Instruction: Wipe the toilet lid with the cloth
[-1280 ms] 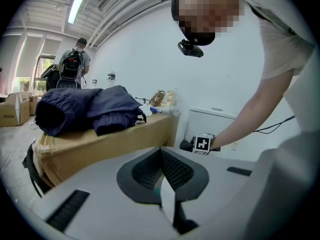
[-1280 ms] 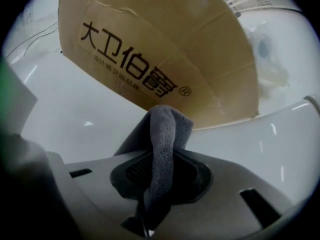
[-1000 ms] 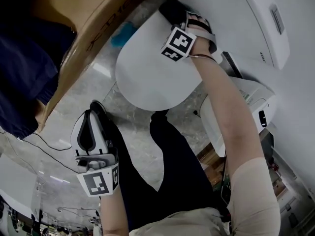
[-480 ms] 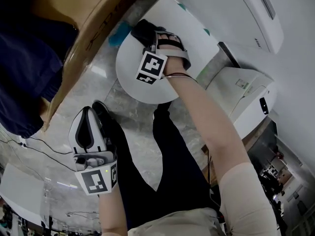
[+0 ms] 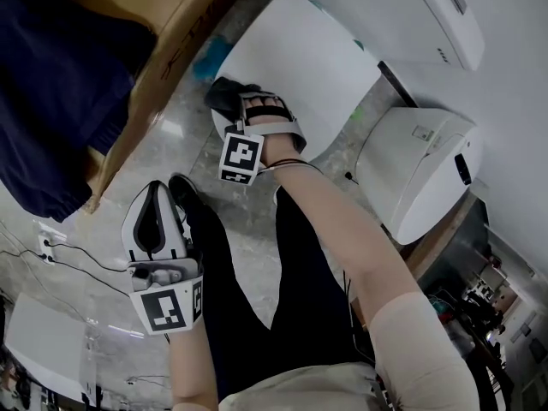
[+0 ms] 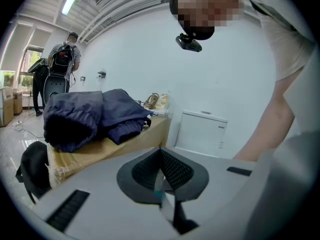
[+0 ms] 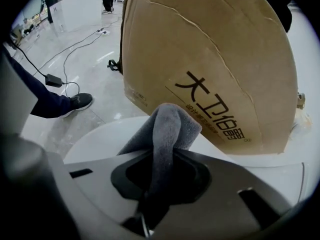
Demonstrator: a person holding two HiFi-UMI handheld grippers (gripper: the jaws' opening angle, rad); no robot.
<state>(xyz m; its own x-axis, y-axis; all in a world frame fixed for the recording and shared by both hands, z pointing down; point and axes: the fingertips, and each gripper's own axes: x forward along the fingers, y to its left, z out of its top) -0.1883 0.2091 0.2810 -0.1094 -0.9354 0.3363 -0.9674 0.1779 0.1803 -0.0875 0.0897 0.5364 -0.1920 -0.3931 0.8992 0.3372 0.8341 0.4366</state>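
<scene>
The cardboard box (image 7: 215,59) stands at 12 o'clock from your right gripper (image 5: 224,101), just past the rim of the toilet lid (image 5: 300,67). Only its closed brown sides face the cameras, so what it holds cannot be told. A dark blue jacket (image 6: 90,116) lies bunched on top of it.

The cloth (image 7: 169,126) is grey and fleecy, gathered into a thick roll. Your right gripper's jaws are clamped on its lower part. The free end stands up past the tips as a rounded hump leaning toward 1 o'clock in the right gripper view. A flap trails off toward 8 o'clock, down toward the lid. Whether it presses on the lid is not clear.

In the head view the lid is flat, smooth and white. Your right gripper is at the lid's 7 o'clock rim, on the side nearest the box, with the cloth end over that edge. The white tank (image 5: 402,7) lies at the lid's 1 o'clock. A second white fixture (image 5: 419,174) stands apart at its 4 o'clock.

Your left gripper (image 6: 160,156) has its jaws pressed together with nothing between them. In the head view it hangs at 7 o'clock from the right one, well apart from the lid. It is over the grey floor (image 5: 184,144), beside your dark trouser leg (image 5: 300,264).
</scene>
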